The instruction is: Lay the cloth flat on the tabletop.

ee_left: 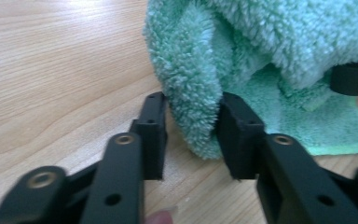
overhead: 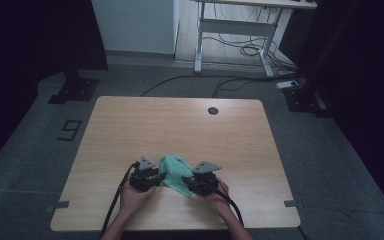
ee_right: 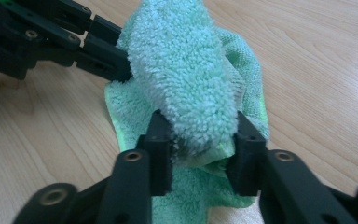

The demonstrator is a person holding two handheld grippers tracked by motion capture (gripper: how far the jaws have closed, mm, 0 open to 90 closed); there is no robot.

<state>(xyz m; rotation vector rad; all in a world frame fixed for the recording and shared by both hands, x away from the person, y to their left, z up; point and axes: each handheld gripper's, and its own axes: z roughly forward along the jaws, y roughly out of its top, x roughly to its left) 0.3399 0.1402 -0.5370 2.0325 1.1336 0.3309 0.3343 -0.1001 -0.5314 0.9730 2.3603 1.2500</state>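
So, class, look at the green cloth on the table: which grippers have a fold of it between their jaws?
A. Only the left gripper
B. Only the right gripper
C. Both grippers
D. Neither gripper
C: a fold of the cloth sits between the jaws of the left gripper, and another between the jaws of the right gripper.

A fluffy mint-green terry cloth is lying on a smooth, pale wood-grain surface (matt finish); both claws are looking like matt black plastic.
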